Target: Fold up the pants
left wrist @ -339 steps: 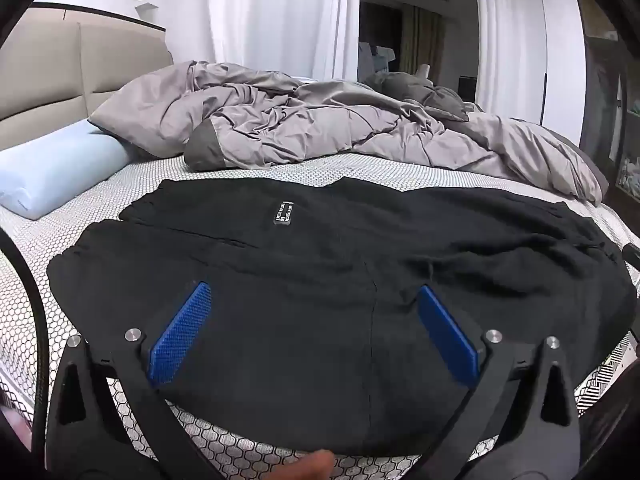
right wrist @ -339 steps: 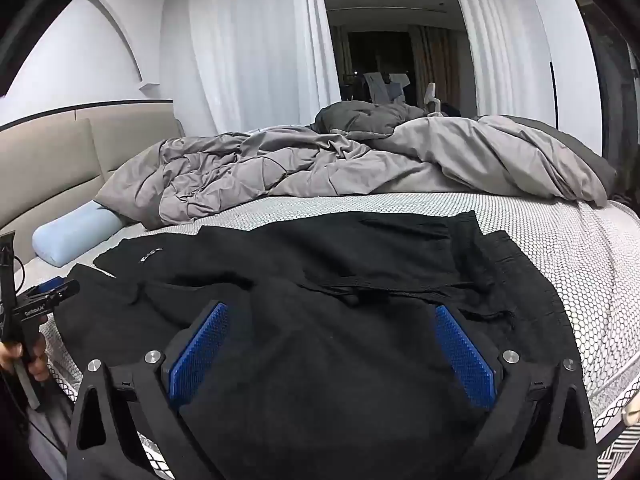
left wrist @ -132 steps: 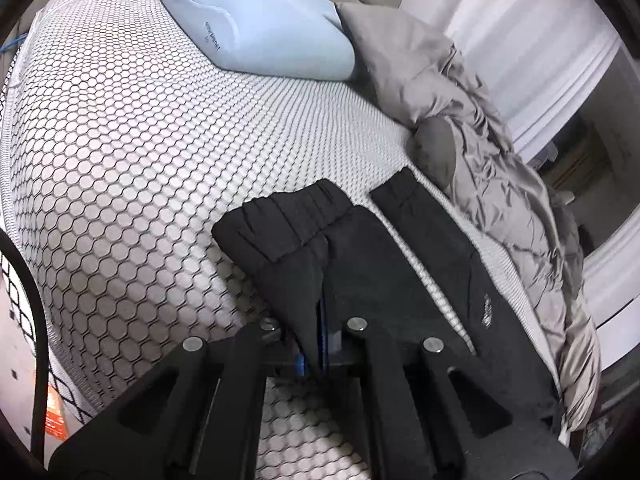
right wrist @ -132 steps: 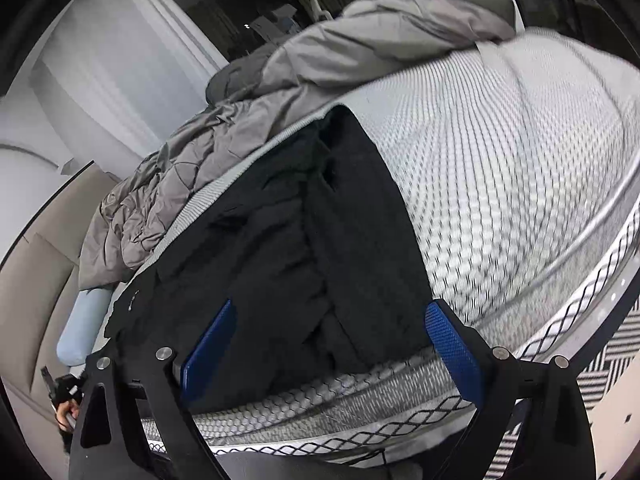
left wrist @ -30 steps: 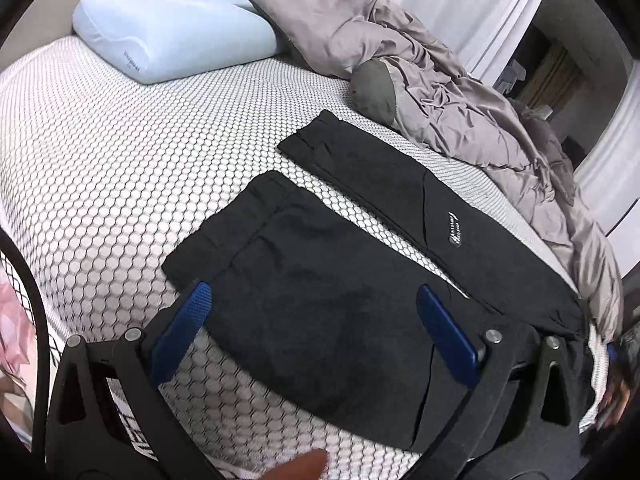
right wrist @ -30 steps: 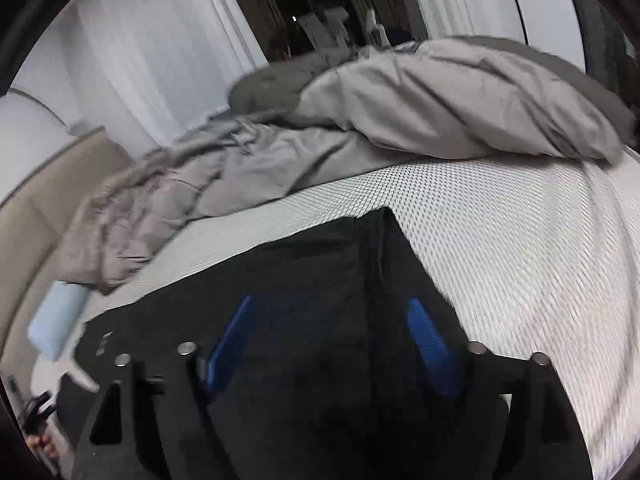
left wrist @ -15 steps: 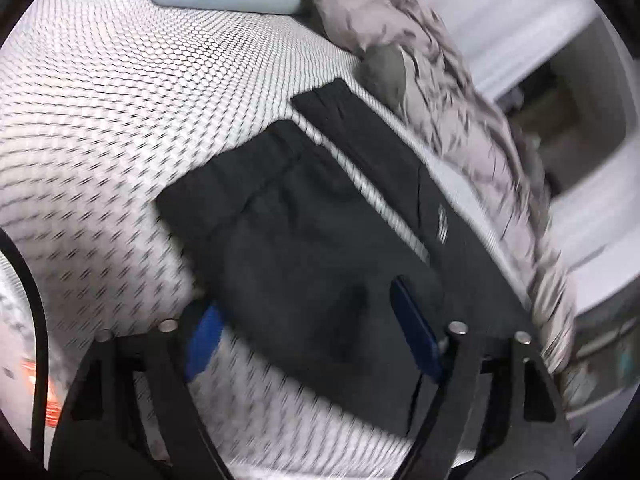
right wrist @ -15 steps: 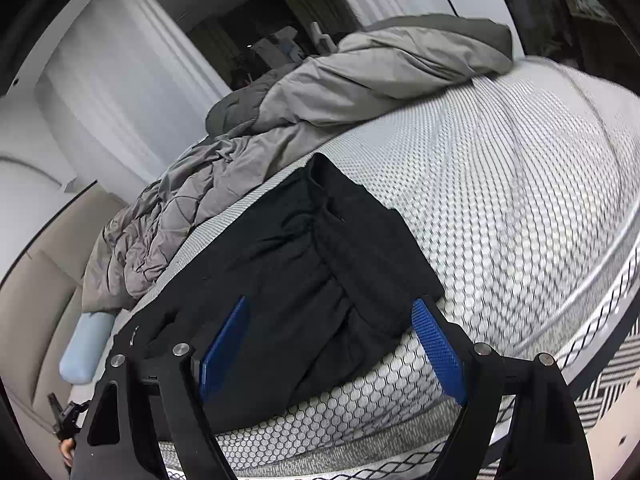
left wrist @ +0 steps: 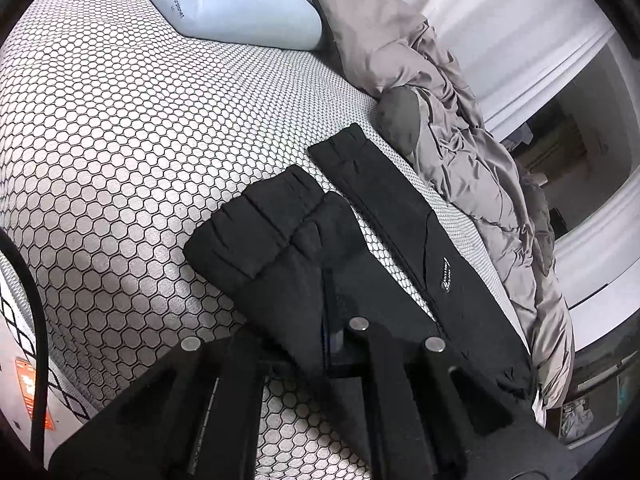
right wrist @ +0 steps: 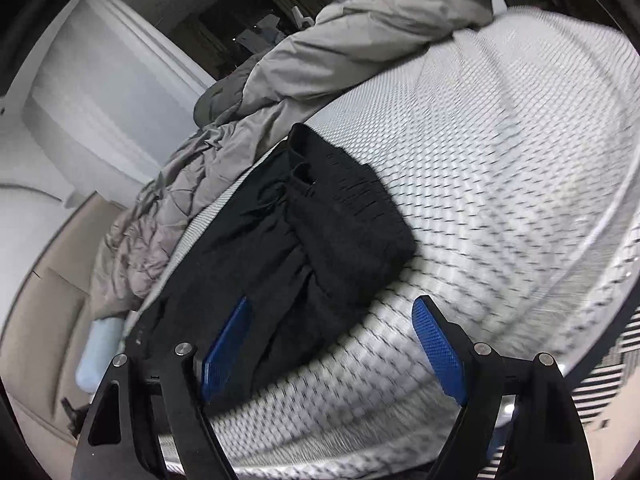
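**Left gripper re-clamped on near leg cuff; right gripper free at waistband end**

Landmark: light-blue pillow [left wrist: 240, 8] at the head of the bed [left wrist: 120, 120].

Pants [left wrist: 400, 240], black, lie lengthwise on the honeycomb mattress cover, legs pointing toward the pillow, waistband [right wrist: 352, 208] at the end away from it. The two legs are still split: the far leg lies flat alongside the grey duvet [left wrist: 460, 120], and a strip of mattress shows between it and the near leg.

Change vs. 1.0 s and 0.5 s ago: the left gripper [left wrist: 330, 320] was spread wide above the near leg; its fingers are now together, clamped on that leg's fabric just behind the elastic cuff [left wrist: 256, 232]. The cuff end is bunched and stands slightly up off the bed, away from the pillow side. Similar grip to the one 4.4 s ago.

Right gripper [right wrist: 332, 356]: blue pads apart, holding nothing, as 0.5 s ago. Left pad is over the pants near the waistband, right pad over bare mattress. Frame is motion-blurred, so contact with the cloth cannot be settled.

Judgement: a new fold attempt is starting. With one leg end secured, the likely need is a matching hold at the waistband, then carrying the near leg over onto the far one. Fold itself not yet made.
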A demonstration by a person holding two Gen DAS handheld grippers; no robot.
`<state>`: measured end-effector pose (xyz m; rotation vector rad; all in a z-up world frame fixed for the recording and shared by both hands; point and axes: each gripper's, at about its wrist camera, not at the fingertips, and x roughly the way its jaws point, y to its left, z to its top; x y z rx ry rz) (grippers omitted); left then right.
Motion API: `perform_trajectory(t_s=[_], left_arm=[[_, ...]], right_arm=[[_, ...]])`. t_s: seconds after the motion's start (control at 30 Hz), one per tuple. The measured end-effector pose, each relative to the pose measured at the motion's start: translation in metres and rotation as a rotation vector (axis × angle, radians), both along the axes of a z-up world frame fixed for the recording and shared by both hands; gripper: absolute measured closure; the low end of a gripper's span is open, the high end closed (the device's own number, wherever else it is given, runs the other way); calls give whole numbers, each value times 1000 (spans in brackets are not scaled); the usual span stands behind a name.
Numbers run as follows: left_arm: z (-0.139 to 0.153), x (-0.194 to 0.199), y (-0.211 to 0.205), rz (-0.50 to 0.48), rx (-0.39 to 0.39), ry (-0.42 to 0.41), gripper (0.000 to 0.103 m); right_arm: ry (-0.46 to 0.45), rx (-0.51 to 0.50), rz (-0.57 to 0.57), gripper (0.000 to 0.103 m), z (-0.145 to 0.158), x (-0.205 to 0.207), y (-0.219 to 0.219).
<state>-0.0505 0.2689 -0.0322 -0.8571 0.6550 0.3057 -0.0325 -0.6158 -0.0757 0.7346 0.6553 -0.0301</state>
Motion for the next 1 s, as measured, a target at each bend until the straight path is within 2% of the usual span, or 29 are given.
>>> perform_trajectory(t_s=[0.07,0.1,0.13,0.2,0.23,0.33,0.4,0.5,0.63,0.83,1.0], left_arm=[[0,4,1,-2,2,10,99],[0,5,0,-5,5,13,99],[1,7,0,-7,9,17,100],[6,3,-2,-12,17,9,100],[10,0,-3,-16,29,0,99],[15,-10,-4,-21,60,2,100],[15,-10,-3,-21,57,7,100],[22,-8,-5,-20,70,-3,101],[42,0,-7,-32,101,-30,101],[82,40,-7,-45,151,-55,101],[106,112,4,-51,132,-31,101]], right_arm=[[-14,39,-17,28,-10,13,-3],[-19,56,-28,43,-12,18,-5],[-14,65,-43,67,-14,22,-7],[-36,68,-100,87,-14,21,-10],[-50,63,-103,91,-11,18,-11],[-79,16,-107,92,-1,-3,-12],[-60,7,-95,92,0,-11,-13],[-66,8,-78,92,6,-13,-12],[-112,-19,-70,92,28,-10,-6],[-203,-54,-77,92,76,23,-2],[-207,-61,-95,92,109,88,-5]])
